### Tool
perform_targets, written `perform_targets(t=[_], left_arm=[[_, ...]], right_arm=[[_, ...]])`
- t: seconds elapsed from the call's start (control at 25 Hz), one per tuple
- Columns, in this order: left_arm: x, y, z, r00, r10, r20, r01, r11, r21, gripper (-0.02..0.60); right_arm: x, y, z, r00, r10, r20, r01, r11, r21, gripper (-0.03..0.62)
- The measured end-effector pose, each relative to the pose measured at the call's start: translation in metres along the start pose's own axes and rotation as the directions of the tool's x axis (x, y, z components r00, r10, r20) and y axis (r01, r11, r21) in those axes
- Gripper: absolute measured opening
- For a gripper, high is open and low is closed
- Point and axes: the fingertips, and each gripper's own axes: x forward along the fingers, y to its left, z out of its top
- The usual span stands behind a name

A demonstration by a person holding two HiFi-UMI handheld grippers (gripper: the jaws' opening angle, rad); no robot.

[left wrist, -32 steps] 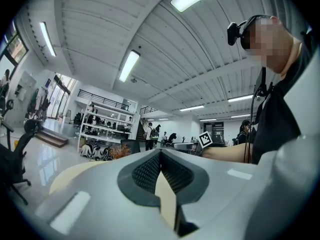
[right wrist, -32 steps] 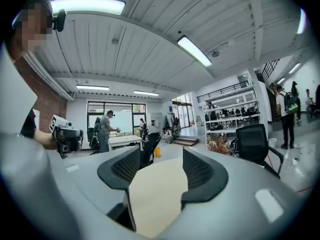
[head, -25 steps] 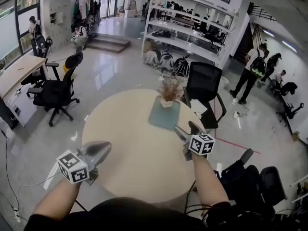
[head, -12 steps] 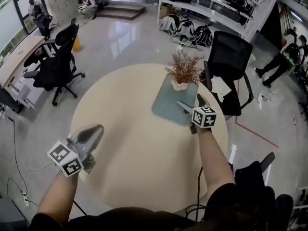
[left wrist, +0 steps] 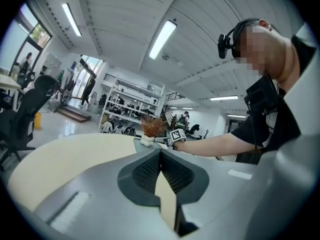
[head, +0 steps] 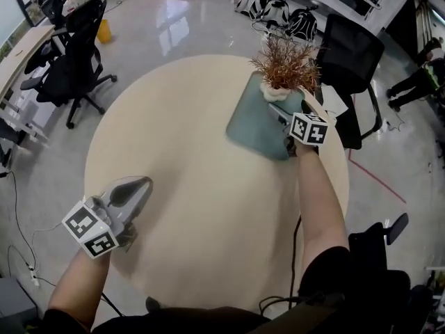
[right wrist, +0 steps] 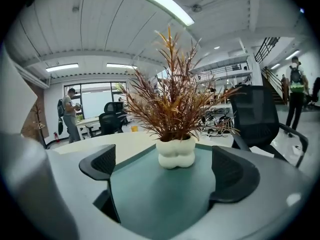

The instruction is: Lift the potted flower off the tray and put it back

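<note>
The potted flower (head: 284, 62), a dry red-brown plant in a lumpy white pot (right wrist: 176, 153), stands upright at the far end of the grey-green tray (head: 252, 125) on the round table. My right gripper (head: 290, 107) hovers low over the tray (right wrist: 160, 199), pointing at the pot. Its jaws have just been opening and stand wide, with nothing between them; the pot is a short way ahead of the pads (right wrist: 102, 164). My left gripper (head: 132, 188) is at the table's near left edge, shut and empty (left wrist: 161, 156). From there the flower (left wrist: 151, 128) shows far off.
The round beige table (head: 174, 152) stands on a glossy floor. One black office chair (head: 351, 47) sits just behind the tray, another (head: 69, 72) at the far left. Bags (head: 274, 9) lie under shelving beyond the table.
My right gripper has travelled forward over the tray toward the pot, and its jaws have spread. My left gripper has sunk to the table's near left edge, still shut.
</note>
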Motion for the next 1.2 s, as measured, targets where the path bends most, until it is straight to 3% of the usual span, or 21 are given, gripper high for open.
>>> perform_targets(t=[0.28,0.84,1.08,1.2], left_arm=[[0.017,0.005,-0.03,0.999,-0.031,-0.011,0.031,1.0,-0.002,0.0],[0.034,0.025,-0.035,0.999,-0.051,-0.009,0.05,0.999,-0.012,0.0],[0.041,0.029,-0.038,0.998,-0.062,0.002,0.062,0.998,-0.026,0.0],[0.041,0.029,-0.038,0.998,-0.065,0.009,0.065,0.998,-0.026,0.0]], right_arm=[[0.051,-0.013,-0.005,1.0,-0.008,-0.023,0.007,1.0,-0.027,0.601],[0.104,-0.026,-0.01,0.999,-0.026,-0.039,0.026,0.999,-0.02,0.601],[0.116,-0.024,-0.006,0.998,-0.037,-0.06,0.033,0.997,-0.063,0.601],[0.122,-0.027,-0.011,0.991,-0.066,-0.113,0.058,0.996,-0.07,0.541]])
